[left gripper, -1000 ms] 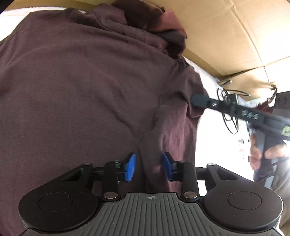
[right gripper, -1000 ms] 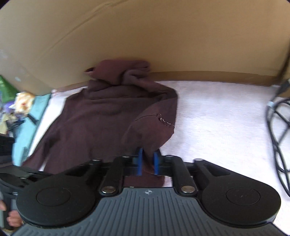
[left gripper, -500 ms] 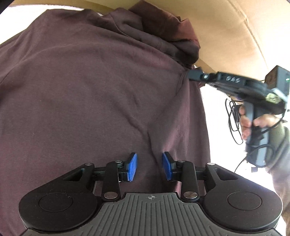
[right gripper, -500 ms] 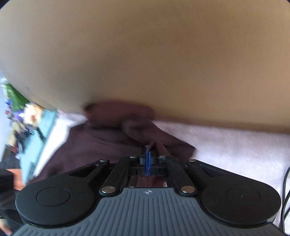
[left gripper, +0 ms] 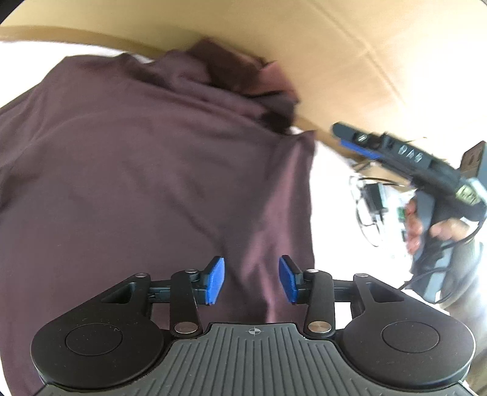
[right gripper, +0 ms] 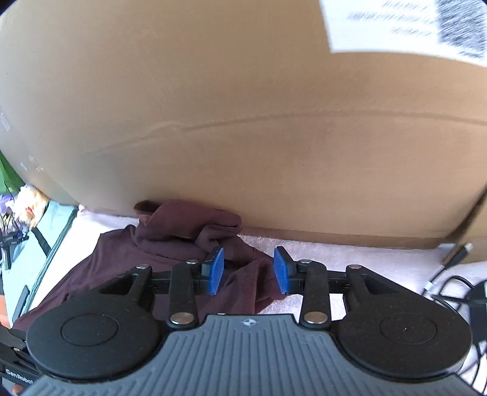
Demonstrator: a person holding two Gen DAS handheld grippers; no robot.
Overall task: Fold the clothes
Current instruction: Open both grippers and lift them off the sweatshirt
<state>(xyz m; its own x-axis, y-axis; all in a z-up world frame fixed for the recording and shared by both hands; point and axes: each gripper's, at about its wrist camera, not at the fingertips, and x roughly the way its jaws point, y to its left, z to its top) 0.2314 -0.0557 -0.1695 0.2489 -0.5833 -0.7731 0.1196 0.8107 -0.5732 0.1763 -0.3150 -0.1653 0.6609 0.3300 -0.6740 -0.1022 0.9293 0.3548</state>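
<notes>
The hoodie point(left gripper: 146, 182) lies flat on the white cover point(right gripper: 350, 256), filling the left and middle of my left view, its bunched hood point(left gripper: 243, 76) at the top against the cardboard wall point(left gripper: 350, 45). In my right view the hoodie point(right gripper: 170, 243) sits low and left of centre, hood pushed up to the base of the same wall point(right gripper: 243, 121).

My left tongs point(left gripper: 251, 280) hang over the hoodie's lower right part. Their jaws have just been opening and now stand fairly wide; cloth shows between the blue pads point(left gripper: 214, 280), but they do not press on it.

My right tongs point(right gripper: 248, 271) hover over the hoodie's right edge, where a folded-over piece lies. Their jaws have just sprung apart and stand about half wide, gripping nothing.

In the left view my right tongs point(left gripper: 344, 135) reach in from the right edge, held by my hand point(left gripper: 426, 225), near the hoodie's right shoulder.

Cables point(right gripper: 450, 283) lie on the cover at the right of my right view. A white label point(right gripper: 411, 24) shows on the cardboard at upper right.
</notes>
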